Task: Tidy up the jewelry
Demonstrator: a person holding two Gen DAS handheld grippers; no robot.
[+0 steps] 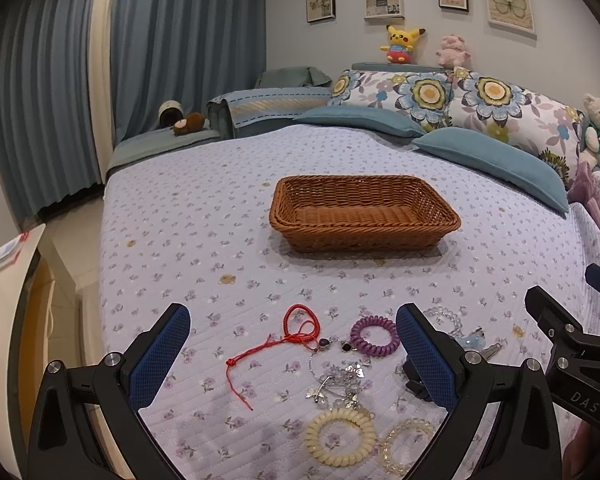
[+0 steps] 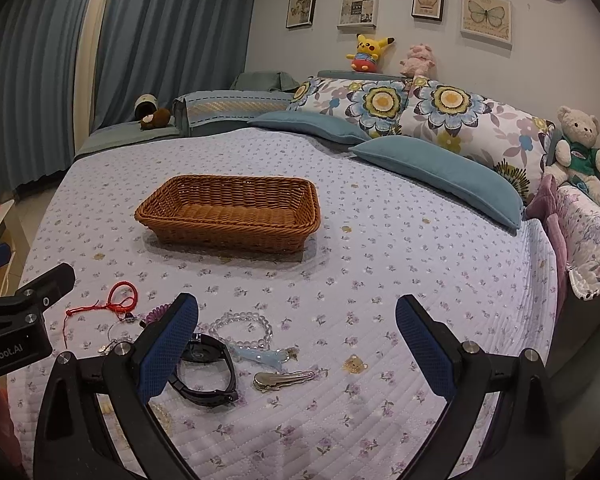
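An empty brown wicker basket (image 1: pixel 364 236) (image 2: pixel 228 236) sits mid-bed. Jewelry lies on the quilt in front of it: a red cord bracelet (image 1: pixel 300 330) (image 2: pixel 118 302), a purple coil band (image 1: pixel 375 336), a silver charm bracelet (image 1: pixel 336 380), a cream coil band (image 1: pixel 340 438) and a clear coil band (image 1: pixel 406 444). The right wrist view shows a clear bead bracelet (image 2: pixel 242 326), a black watch (image 2: pixel 204 372), a pale blue hair clip (image 2: pixel 264 356) and a silver hair clip (image 2: pixel 284 380). My left gripper (image 1: pixel 292 344) hangs open above the pile. My right gripper (image 2: pixel 298 336) is open, empty, just right of it.
Blue pillows (image 2: pixel 440 176) and floral cushions (image 2: pixel 412 104) line the bed's far side, with a teddy bear (image 2: pixel 580 148) at the right. Blue curtains (image 1: pixel 140 40) hang at the left. A bedside table (image 1: pixel 8 264) stands left of the bed.
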